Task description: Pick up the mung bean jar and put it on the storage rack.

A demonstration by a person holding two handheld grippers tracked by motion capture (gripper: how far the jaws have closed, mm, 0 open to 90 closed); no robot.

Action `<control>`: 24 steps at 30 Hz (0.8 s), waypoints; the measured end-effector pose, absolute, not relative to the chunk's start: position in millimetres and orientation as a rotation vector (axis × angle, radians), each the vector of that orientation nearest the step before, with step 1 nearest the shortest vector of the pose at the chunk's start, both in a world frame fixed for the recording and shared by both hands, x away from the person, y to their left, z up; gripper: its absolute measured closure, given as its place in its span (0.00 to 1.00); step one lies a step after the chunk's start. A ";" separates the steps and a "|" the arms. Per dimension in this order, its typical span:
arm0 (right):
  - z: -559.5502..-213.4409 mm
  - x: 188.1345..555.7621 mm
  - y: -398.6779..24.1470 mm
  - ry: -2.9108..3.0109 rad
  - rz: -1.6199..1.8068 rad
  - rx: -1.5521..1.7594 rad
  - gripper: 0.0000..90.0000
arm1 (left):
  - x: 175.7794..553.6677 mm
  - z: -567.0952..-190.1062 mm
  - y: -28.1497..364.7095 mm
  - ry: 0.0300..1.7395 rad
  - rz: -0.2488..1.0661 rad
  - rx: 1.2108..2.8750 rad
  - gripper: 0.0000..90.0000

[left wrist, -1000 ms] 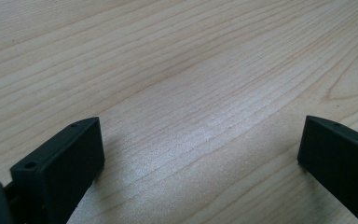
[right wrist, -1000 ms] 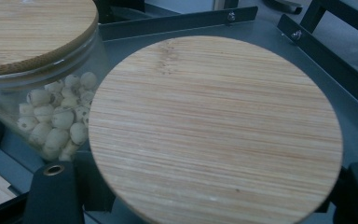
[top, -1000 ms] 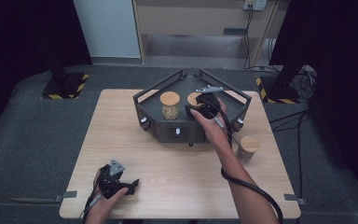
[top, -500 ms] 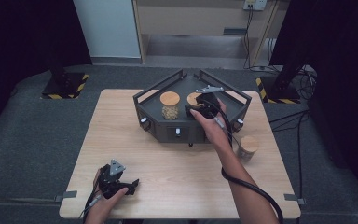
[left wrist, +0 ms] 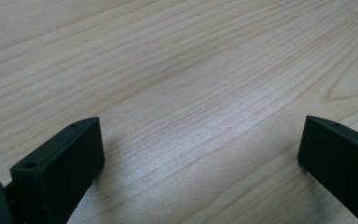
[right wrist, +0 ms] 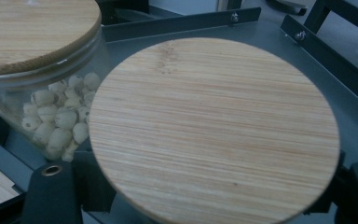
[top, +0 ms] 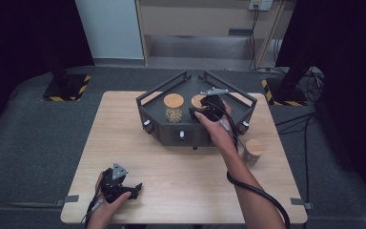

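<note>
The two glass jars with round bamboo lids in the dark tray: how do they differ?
The left glass jar with a bamboo lid stands free, and its pale round seeds show through the glass. The right bamboo-lidded jar sits between the right claw jaws, which have just been opening; its contents are hidden under the lid. Both stand upright in the dark metal tray.

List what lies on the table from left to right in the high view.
Left gripper → jar of pale round pieces in the dark tray → right gripper at the second wooden-lidded jar → third jar, standing on the table right of the tray.
</note>
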State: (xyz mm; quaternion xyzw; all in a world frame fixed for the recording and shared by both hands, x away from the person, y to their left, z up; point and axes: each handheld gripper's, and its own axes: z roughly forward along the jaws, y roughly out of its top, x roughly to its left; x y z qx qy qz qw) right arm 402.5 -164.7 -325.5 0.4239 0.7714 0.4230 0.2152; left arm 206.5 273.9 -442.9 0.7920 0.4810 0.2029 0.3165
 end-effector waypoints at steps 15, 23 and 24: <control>-321.7 390.2 -179.4 2.125 1.204 1.137 0.06 | 206.5 -442.9 273.9 1.267 0.534 2.085 0.00; -319.1 379.8 -192.2 2.125 1.233 1.103 0.04 | 206.7 -442.6 274.0 1.265 0.533 2.088 0.00; -318.6 378.6 -194.2 2.123 1.235 1.101 0.04 | 206.7 -442.5 274.0 1.265 0.533 2.089 0.00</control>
